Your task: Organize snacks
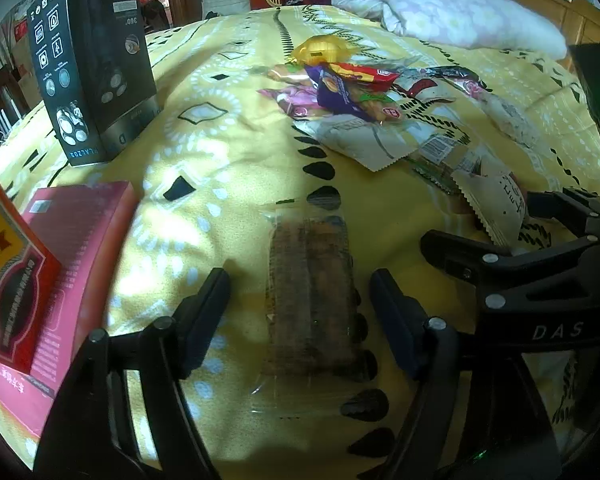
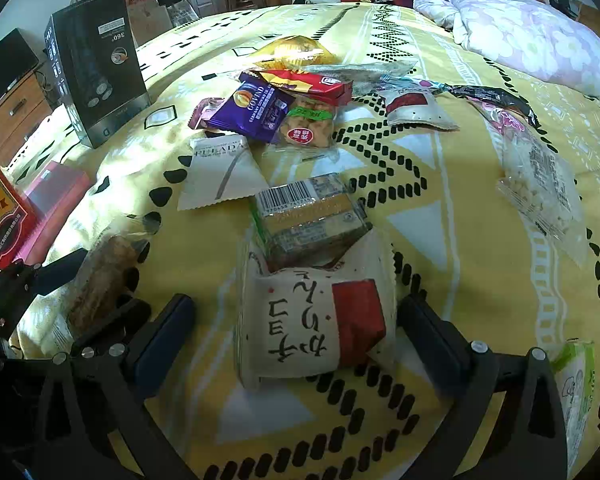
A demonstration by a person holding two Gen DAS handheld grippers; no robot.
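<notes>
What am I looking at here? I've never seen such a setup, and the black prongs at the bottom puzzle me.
No robot: a person holds a two-finger gripper in each hand, with a fisheye camera on each looking along its fingers. One picture comes from the left gripper, open around a clear-wrapped brown snack bar without touching it. The other comes from the right gripper, open around a white and red packet. Everything lies on a yellow patterned bedspread, with a snack pile beyond. Nothing is held.

Yellow bedspread (image 2: 480, 280) with black-and-white patterns, purple wrapper (image 2: 256, 114), red-and-cream packet (image 2: 320, 320), floral pink pillow (image 2: 540, 36)
</notes>
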